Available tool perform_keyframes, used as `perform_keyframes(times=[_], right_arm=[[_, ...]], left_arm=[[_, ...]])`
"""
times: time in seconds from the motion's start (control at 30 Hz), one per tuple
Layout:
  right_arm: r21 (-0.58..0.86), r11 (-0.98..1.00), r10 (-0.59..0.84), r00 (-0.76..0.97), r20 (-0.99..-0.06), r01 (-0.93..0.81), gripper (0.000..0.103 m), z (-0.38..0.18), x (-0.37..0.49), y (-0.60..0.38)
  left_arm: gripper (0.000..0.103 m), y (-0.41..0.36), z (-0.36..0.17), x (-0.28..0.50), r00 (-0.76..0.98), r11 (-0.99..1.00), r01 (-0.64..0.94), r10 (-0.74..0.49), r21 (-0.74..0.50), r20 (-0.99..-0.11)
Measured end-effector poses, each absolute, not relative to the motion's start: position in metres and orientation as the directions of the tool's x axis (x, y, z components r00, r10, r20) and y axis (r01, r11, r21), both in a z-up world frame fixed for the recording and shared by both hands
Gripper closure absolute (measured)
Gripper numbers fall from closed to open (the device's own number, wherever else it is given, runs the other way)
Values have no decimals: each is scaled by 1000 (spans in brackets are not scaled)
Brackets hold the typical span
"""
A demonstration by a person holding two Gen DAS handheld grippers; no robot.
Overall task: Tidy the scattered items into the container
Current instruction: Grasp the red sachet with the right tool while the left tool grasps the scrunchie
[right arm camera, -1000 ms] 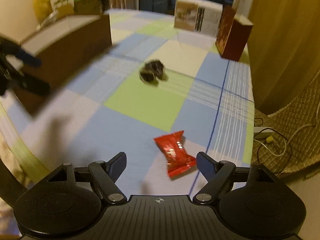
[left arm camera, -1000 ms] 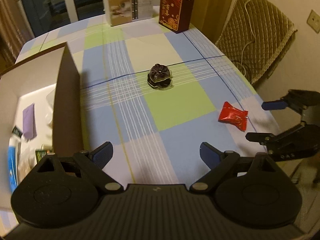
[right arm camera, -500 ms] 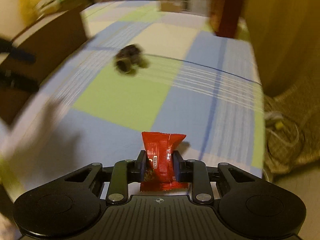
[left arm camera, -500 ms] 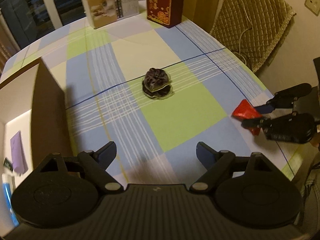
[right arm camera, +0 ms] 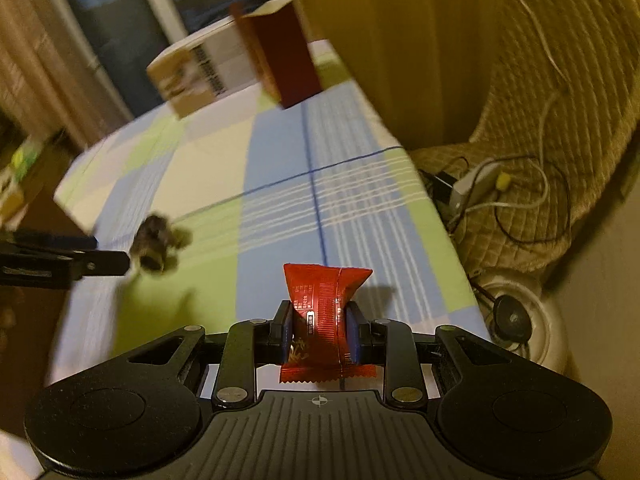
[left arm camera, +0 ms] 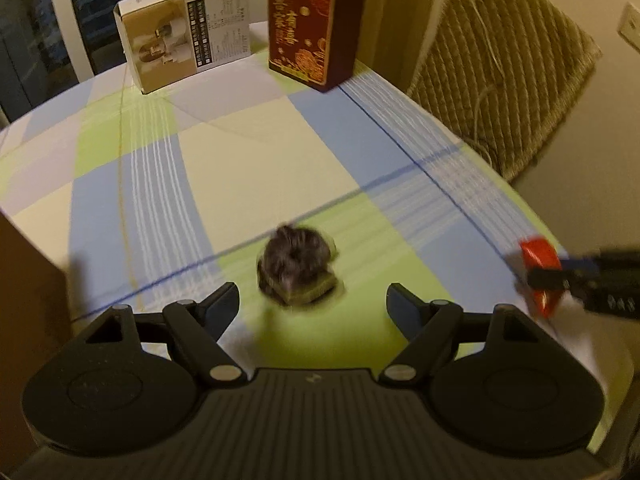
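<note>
A red snack packet (right arm camera: 326, 312) is pinched in my right gripper (right arm camera: 320, 330), lifted over the checked tablecloth near its right edge. The left wrist view shows that packet (left arm camera: 540, 264) at far right, clamped by the right gripper (left arm camera: 560, 274). A dark purple scrunchie on a small card (left arm camera: 298, 270) lies blurred on the green square, just ahead of my open left gripper (left arm camera: 312, 304) and between its fingertips' line. From the right wrist camera the scrunchie (right arm camera: 158, 244) sits at the left gripper's tip (right arm camera: 108, 254). Only a brown wall of the cardboard container (left arm camera: 24, 280) shows at far left.
A white product box (left arm camera: 184, 32) and a dark red gift box (left arm camera: 312, 24) stand at the table's far end. A quilted chair (left arm camera: 500, 88) with cables (right arm camera: 488, 192) stands beside the right table edge (right arm camera: 436, 200).
My right gripper closed on the red packet and lifted it off the cloth. My left gripper moved forward and down toward the scrunchie, leaving the container behind at the left.
</note>
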State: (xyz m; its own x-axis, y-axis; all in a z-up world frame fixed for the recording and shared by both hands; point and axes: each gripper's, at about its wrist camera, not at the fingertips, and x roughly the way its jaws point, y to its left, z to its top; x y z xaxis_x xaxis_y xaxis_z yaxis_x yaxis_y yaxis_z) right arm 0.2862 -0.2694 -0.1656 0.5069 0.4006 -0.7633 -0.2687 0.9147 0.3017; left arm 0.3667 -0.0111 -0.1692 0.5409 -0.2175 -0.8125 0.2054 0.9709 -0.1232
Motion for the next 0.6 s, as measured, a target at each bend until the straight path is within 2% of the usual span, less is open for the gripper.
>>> perform_keyframes(times=[0.1,0.13,0.23,0.3,0.43,0.6], right_arm=[[335,909,416,513,-751,-248,73,-164,291,-272],[339,907,421,513,-748,-249,73,-164,291,-271],[358,896,443,505,-741,-261,73,-163,292,-267],[351,894,447,501,-741,-278,73,-164,293,-262],[359,885,463,486,-742,-295,73,-168,293,-255],[360,871,485,463,-742,-335,73,-170,289,-245]], left_arm=[[26,-11,-179,388,543,975,170,-212,-141,-813],[31,-12,-183,395,535,977,163,-206,-139,-819],[59,-16,-199,407,498,980,161,-183,-117,-847],[63,-14,-204,405,489,980,160,-179,-114,-854],[88,-4,-197,391,493,973,166,-221,-158,-841],[91,6,-176,364,499,967,169,-253,-193,-829]])
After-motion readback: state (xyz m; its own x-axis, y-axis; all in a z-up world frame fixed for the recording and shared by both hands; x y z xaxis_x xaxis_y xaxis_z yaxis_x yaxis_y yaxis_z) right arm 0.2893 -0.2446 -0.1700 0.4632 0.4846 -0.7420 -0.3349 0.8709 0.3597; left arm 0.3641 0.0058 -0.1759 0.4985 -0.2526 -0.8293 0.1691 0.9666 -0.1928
